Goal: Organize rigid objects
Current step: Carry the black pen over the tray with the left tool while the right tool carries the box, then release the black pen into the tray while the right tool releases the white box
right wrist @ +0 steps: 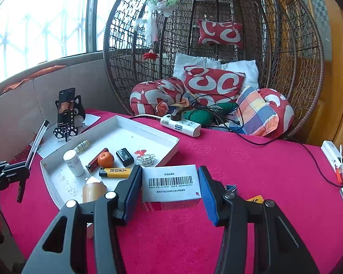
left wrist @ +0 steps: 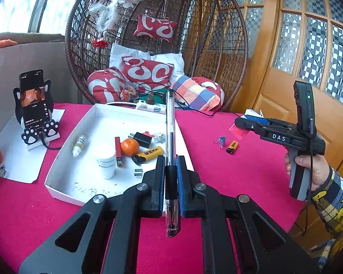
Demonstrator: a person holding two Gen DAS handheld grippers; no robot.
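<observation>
A clear pen is clamped between the closed jaws of the left gripper, held above the right edge of the white tray. In the tray are seen a tangerine, yellow lighter, black charger, white bottle, red lighter and dropper bottle. The right gripper is spread wide around a barcoded box lying on the red cloth just right of the tray; whether the pads touch it cannot be told. A second lighter and binder clip lie further right of the tray.
</observation>
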